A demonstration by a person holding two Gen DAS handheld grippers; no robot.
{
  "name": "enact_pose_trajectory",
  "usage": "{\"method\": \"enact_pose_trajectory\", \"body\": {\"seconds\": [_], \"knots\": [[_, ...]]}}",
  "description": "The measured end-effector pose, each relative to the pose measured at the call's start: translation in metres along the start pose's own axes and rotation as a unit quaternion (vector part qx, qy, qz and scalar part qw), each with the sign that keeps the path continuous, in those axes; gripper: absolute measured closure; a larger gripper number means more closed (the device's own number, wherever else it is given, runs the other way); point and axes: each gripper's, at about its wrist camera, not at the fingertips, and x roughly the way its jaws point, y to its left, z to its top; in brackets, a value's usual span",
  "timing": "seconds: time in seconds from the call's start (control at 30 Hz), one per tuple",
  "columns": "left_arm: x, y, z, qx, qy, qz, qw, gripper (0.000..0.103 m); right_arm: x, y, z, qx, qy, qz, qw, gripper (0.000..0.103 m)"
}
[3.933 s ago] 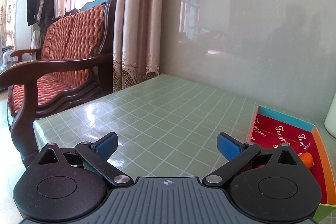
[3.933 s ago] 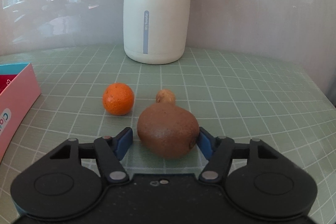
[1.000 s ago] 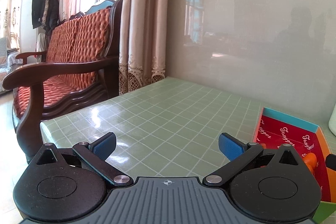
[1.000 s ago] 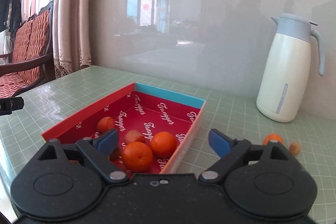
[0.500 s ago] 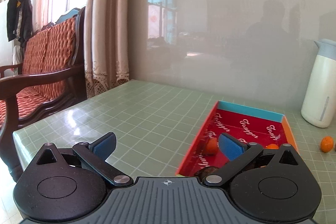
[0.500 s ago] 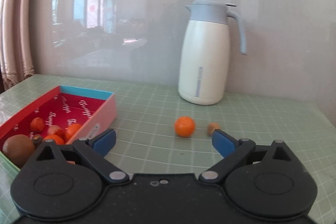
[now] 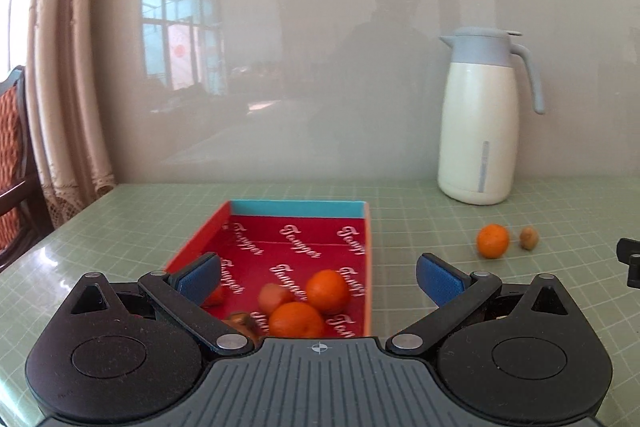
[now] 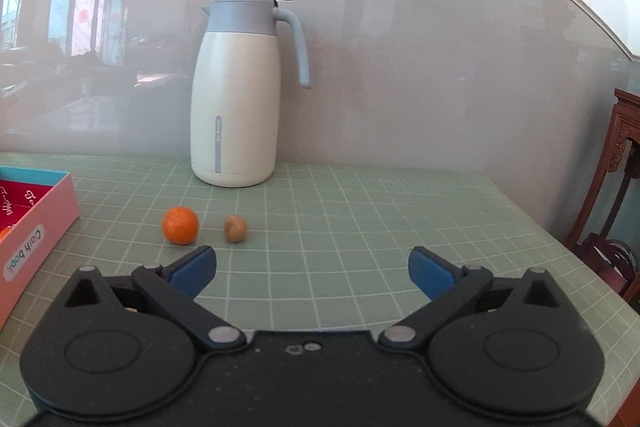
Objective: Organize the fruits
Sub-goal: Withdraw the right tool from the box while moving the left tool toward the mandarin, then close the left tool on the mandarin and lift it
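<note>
1. Right gripper (image 8: pixel 311 269) – jaws opening wide, nothing held between them.
2. Left gripper (image 7: pixel 318 277) spread wide, empty, over red box (image 7: pixel 296 209).
3. Orange (image 8: pixel 180 225) and small brown fruit (image 8: pixel 235 228) seen on table (image 8: pixel 360 211), near jug (image 8: pixel 234 99).

Green table (image 8: pixel 360 227): box (image 7: pixel 370 247), jug (image 8: pixel 234 99), tangerine (image 8: pixel 180 225), nut (image 8: pixel 235 229)

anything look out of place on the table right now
Two fruits lie loose on the table outside the red box: an orange and a small brown fruit, side by side in front of the white jug. Nothing looks spilled or damaged.
</note>
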Motion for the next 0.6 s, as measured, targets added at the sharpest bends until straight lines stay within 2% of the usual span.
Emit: {"method": "enact_pose_trajectory", "body": {"seconds": [0.2,0.6], "knots": [[0.014,-0.055,0.009,0.042,0.018,-0.051,0.9977,0.0,-0.002,-0.027,-0.004,0.03,0.005,-0.013,0.999,0.0],[0.079,-0.129,0.016,0.087,0.064,-0.099,0.9891,0.001,-0.003,-0.057,-0.009,0.052,0.008,-0.014,0.999,0.0]]}}
